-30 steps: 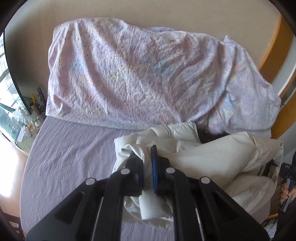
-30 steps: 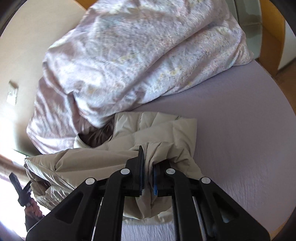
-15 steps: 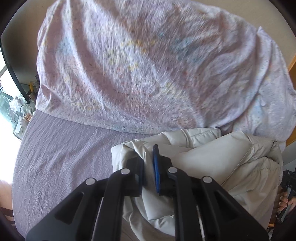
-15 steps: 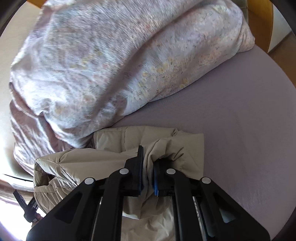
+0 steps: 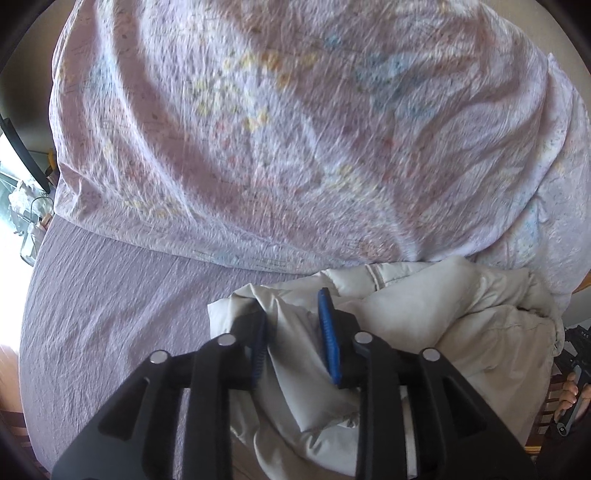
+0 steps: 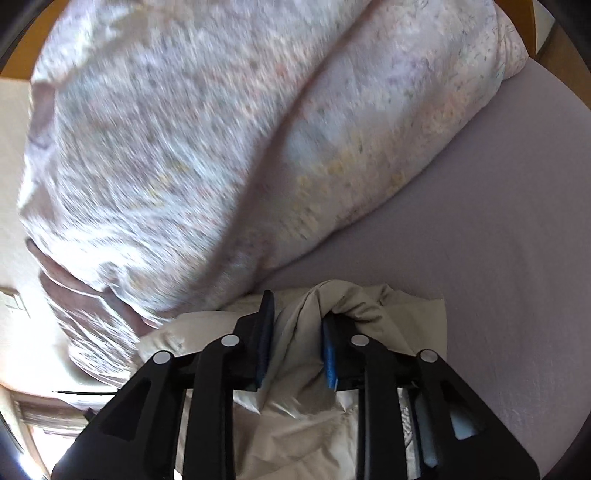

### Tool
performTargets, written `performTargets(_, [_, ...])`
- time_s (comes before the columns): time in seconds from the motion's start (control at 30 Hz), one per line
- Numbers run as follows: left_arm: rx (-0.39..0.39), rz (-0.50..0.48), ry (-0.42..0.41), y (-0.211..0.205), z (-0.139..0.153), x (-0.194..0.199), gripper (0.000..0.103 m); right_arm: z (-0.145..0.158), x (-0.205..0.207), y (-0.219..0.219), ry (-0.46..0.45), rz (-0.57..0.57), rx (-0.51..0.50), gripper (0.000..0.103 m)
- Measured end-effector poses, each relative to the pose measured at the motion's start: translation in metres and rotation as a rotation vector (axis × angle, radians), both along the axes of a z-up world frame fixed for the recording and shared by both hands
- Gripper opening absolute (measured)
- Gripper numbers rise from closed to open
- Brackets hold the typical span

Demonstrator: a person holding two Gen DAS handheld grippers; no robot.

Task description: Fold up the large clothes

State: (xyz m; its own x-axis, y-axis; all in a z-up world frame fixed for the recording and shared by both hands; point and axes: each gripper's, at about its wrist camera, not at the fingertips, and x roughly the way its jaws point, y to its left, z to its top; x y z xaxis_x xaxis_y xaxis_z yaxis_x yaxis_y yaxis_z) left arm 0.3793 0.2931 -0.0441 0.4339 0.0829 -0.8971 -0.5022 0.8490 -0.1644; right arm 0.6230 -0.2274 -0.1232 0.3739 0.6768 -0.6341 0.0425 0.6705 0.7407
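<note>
A cream padded jacket (image 5: 436, 325) lies bunched on the purple bed sheet (image 5: 110, 314), close against the flowered duvet. My left gripper (image 5: 293, 332) stands open, its jaws apart around a fold of the jacket. In the right wrist view the jacket (image 6: 373, 306) shows under my right gripper (image 6: 297, 336), which is also open with a fold of fabric loose between its blue pads (image 6: 328, 365).
A big crumpled flowered duvet (image 5: 295, 129) fills the far side of the bed and shows in the right wrist view (image 6: 207, 147). Bare purple sheet (image 6: 498, 258) lies to the right. A bedside shelf with glass items (image 5: 29, 221) stands at the left. A wooden frame (image 6: 535, 26) borders the bed.
Both grippers moved toward the duvet carrying the jacket, then opened; their jaws were shut on jacket folds earlier and now stand apart.
</note>
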Motion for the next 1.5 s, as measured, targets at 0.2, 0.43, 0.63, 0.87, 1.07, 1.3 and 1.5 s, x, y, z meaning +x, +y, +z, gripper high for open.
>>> performTargets(0.2, [0.033,-0.020,0.003,-0.007,0.014,0.005,0.045,0.019,-0.009,-0.009,-0.048,-0.010,-0.042,0.046])
performTargets(0.43, [0.179,-0.029,-0.046,-0.014,0.046,0.017,0.075,0.054,-0.023,0.002,-0.155,-0.028,-0.153,0.048])
performTargets(0.63, [0.167,-0.090,-0.066,-0.044,0.046,0.009,0.075,0.083,-0.041,-0.001,-0.288,-0.079,-0.212,0.055])
performTargets(0.87, [0.136,-0.173,-0.069,-0.084,0.029,-0.007,0.075,0.066,-0.057,0.059,-0.242,0.139,-0.241,0.055])
performTargets(1.07, [0.118,-0.210,-0.052,-0.103,0.012,-0.014,0.075,0.049,-0.075,0.105,-0.206,0.304,-0.286,0.053])
performTargets(1.3, [0.113,-0.230,-0.039,-0.110,0.003,-0.016,0.075,0.033,-0.075,0.137,-0.179,0.362,-0.341,0.004])
performTargets(1.5, [0.100,-0.245,-0.044,-0.113,0.003,-0.017,0.076,0.041,-0.053,0.139,-0.196,0.286,-0.353,0.002])
